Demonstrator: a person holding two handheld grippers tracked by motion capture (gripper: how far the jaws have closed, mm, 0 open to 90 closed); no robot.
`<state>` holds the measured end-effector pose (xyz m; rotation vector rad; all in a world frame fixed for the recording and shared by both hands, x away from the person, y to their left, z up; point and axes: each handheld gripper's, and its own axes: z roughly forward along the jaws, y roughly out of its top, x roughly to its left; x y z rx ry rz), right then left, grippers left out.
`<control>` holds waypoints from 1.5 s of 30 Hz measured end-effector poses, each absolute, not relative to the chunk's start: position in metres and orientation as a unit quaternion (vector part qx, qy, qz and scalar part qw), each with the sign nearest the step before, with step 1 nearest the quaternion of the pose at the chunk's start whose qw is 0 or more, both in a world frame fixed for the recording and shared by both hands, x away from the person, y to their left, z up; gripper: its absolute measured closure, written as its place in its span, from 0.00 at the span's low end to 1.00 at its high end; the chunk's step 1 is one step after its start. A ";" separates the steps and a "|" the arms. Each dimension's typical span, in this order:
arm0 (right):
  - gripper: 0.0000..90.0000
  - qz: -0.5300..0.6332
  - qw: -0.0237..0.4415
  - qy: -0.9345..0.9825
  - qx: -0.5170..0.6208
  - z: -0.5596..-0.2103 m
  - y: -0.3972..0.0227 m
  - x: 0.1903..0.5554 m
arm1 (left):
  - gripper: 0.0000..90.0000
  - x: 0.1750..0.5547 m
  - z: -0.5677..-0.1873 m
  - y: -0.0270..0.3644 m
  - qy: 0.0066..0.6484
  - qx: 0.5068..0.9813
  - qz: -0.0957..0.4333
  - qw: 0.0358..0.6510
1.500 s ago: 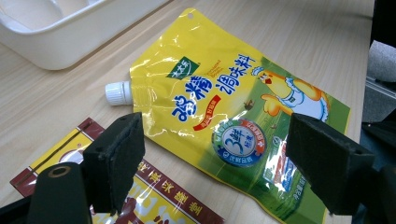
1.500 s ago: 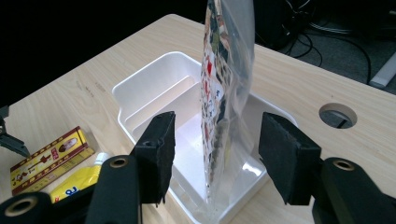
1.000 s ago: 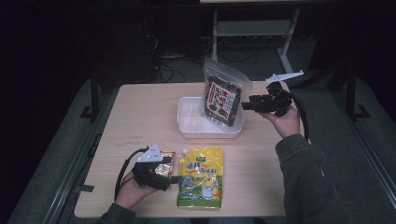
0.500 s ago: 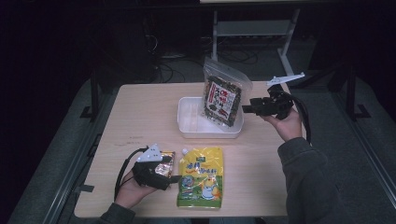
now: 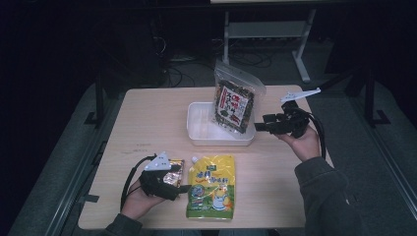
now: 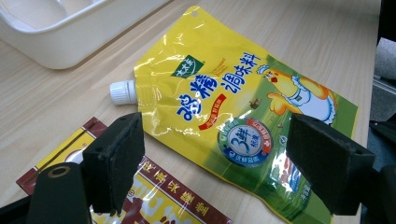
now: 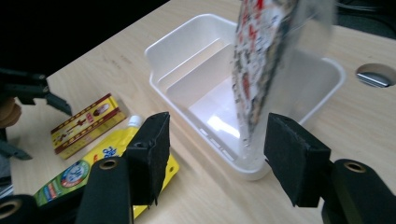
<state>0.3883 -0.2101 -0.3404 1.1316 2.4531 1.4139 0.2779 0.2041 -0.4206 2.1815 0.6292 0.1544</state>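
White bin (image 5: 196, 129) is the landmark, mid-table. Seaweed bag (image 5: 235, 101) stands on edge in the bin's right end, leaning on the far-right wall, top well above the rim. Yellow spout pouch (image 5: 211, 187) lies flat just in front of the bin; red-and-gold packet (image 5: 173, 176) lies left of the pouch, partly under the left gripper (image 5: 183, 188).

Jaws: right gripper (image 5: 259, 127) sits just right of the bin, jaws apart, nothing between them; in the right gripper view the bag (image 7: 261, 60) stands just ahead of the open gap. Left gripper (image 6: 229, 163) also has its jaws apart, over the pouch's (image 6: 243, 121) near-left edge, empty.

Handling, as a judgement:
- Seaweed bag: light, crinkly film, brittle contents. Pinch the top seal strip, light force; body squeeze likely crushes it.
- Pouch: likely heavier, floppy, glossy so slippery. Best hold is the corner by the white cap (image 6: 122, 91) or a sealed side edge.
- Packet: flat, thin, hard to get a jaw under; slide it to the table's edge first.

Room: bin's left compartment looks empty; bare table left of and behind the bin. Table's right edge is near the right hand (image 5: 301, 142), little margin there.
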 end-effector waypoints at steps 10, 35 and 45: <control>0.41 0.440 0.019 0.834 0.333 -0.357 -0.178 0.362 | 0.21 0.275 -0.416 0.204 0.249 0.868 0.069 0.424; 0.52 0.330 -0.074 0.873 0.351 -0.438 -0.123 0.384 | 0.21 0.275 -0.418 0.198 0.242 0.874 0.066 0.415; 0.73 0.315 -0.122 0.872 0.355 -0.454 -0.117 0.391 | 0.21 0.276 -0.419 0.200 0.245 0.873 0.065 0.416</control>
